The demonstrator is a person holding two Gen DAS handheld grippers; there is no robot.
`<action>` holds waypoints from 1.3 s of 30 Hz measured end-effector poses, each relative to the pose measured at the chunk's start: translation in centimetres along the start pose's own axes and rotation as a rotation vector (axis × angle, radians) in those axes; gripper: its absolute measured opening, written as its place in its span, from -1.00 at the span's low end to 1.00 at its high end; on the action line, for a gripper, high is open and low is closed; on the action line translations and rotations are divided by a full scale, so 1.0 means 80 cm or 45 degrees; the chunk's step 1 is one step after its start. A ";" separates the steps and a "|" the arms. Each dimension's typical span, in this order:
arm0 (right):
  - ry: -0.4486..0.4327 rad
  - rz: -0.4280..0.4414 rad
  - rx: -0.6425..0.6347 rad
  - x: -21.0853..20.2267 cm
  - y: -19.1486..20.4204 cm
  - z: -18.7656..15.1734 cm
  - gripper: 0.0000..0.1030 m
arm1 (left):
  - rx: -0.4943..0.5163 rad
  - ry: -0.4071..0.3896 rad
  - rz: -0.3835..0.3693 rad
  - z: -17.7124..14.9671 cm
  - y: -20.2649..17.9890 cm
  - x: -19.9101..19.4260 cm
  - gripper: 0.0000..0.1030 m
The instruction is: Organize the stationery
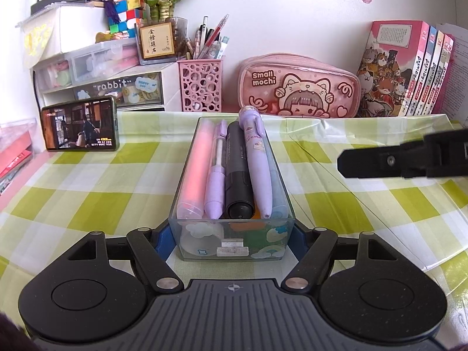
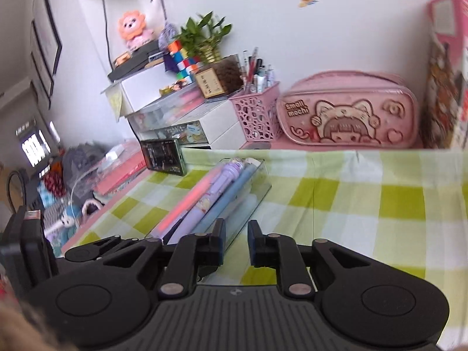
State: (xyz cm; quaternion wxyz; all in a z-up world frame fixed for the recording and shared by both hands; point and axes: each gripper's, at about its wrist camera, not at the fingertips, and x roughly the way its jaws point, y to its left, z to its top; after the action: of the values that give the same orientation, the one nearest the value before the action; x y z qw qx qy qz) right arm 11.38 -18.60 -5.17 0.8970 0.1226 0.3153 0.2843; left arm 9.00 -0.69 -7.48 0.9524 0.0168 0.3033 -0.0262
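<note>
A clear rectangular box [image 1: 231,251] stands on the green checked cloth [image 1: 87,193], and my left gripper [image 1: 231,242] is shut on its near end, one blue pad against each side wall. Inside lie a pink highlighter [image 1: 193,169], a lilac pen [image 1: 216,175], a black marker [image 1: 238,175] and a purple cartoon pen [image 1: 257,161] whose top pokes over the far wall. My right gripper [image 2: 237,242] hovers open just right of the box [image 2: 257,187], nothing between its fingers. One of its fingers [image 1: 380,161] shows at the right edge of the left wrist view.
Along the wall stand a pink lattice pen holder [image 1: 200,84], a pink "Small mochi" pencil case [image 1: 298,84] and a row of books [image 1: 409,67]. A phone [image 1: 80,124] leans at the back left before white drawers [image 1: 117,87]. Pink folders [image 2: 122,172] lie left.
</note>
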 end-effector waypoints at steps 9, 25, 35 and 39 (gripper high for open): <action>-0.025 0.016 0.105 -0.006 -0.004 -0.021 -0.09 | -0.007 0.004 0.006 0.000 0.000 0.000 0.41; -0.108 -0.132 0.240 -0.022 -0.012 -0.029 0.30 | -0.043 0.092 0.046 0.028 -0.004 0.034 0.41; -0.072 -0.189 0.282 -0.006 -0.022 -0.032 0.35 | -0.051 0.077 0.049 0.028 -0.003 0.041 0.42; -0.074 -0.196 0.294 -0.006 -0.023 -0.032 0.41 | -0.055 0.080 0.056 0.028 -0.003 0.041 0.44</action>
State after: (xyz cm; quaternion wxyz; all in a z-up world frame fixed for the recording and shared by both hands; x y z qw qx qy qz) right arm 10.27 -20.29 -7.63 0.9049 0.2087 0.3282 0.1727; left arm 12.94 -1.19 -7.53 0.9429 0.0037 0.3330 0.0018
